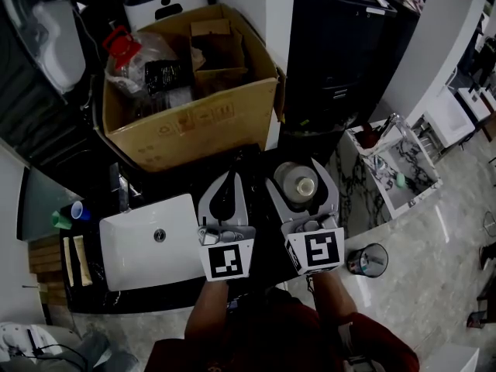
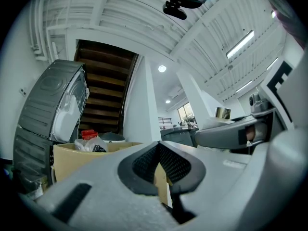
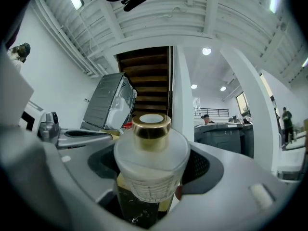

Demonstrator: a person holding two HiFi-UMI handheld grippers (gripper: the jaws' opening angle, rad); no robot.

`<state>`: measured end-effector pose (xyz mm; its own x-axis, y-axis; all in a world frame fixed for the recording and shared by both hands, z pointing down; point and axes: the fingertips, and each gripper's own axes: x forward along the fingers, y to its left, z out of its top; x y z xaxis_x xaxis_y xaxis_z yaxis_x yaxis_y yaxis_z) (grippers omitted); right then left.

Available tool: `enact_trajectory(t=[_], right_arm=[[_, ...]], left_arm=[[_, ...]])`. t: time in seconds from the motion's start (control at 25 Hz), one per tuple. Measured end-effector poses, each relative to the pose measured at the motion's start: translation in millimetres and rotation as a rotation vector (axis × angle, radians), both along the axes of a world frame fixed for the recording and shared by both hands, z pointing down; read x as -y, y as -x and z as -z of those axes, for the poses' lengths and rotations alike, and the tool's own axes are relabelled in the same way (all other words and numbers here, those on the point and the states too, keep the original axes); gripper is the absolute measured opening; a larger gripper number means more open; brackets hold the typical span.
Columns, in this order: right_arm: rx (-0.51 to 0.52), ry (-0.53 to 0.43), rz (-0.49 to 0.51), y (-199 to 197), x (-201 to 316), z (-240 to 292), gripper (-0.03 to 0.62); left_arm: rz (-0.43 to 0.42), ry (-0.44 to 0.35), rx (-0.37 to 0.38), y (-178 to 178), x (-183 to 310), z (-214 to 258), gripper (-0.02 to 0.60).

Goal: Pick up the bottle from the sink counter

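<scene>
A person stands at a dark surface point(image 1: 139, 297) with a gripper in each hand. The right gripper point(image 1: 297, 175) pinches a frosted bottle point(image 1: 302, 186) with a gold cap. Its fingers point(image 1: 325, 200) are set wide on either side of the bottle's round body. The bottle stands upright in the grip, over the right end of the surface and just right of the white sink point(image 1: 139, 246).

In the right gripper view, the bottle point(image 3: 151, 158) fills the space between the dark ribbed pads. Its cap is uppermost, against a backdrop of a staircase and a white ceiling.

The left gripper point(image 1: 230, 178) hangs beside the right one, near the sink's right edge. Its fingers point(image 1: 242, 204) are pressed together at the tips with nothing between them. The left gripper view confirms it, with the two pads of the left gripper point(image 2: 159, 150) meeting in a closed point. The right gripper point(image 2: 231, 134) and the bottle's gold cap point(image 2: 222, 112) are visible off to the side.

Behind the surface stands an open cardboard box point(image 1: 194, 122) stuffed with bags and packaging. A blue cup point(image 1: 77, 209) sits at the surface's far left corner.
</scene>
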<state>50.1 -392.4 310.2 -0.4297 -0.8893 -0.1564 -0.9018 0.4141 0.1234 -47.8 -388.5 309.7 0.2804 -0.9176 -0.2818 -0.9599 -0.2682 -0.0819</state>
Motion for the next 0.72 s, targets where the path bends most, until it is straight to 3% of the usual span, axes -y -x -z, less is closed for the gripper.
enact_trajectory(t=[0.48,0.72], right_arm=[[0.046,-0.219,-0.044,1.4,-26.0,39.0,0.339],[0.038,-0.237,-0.036,1.9,-31.9,37.8,0.339]], left_arm=[[0.015,-0.025,-0.020,1.9,-8.3,10.1,0.003],[0.013,-0.026,-0.013,0.1,-15.0,8.1,0.003]])
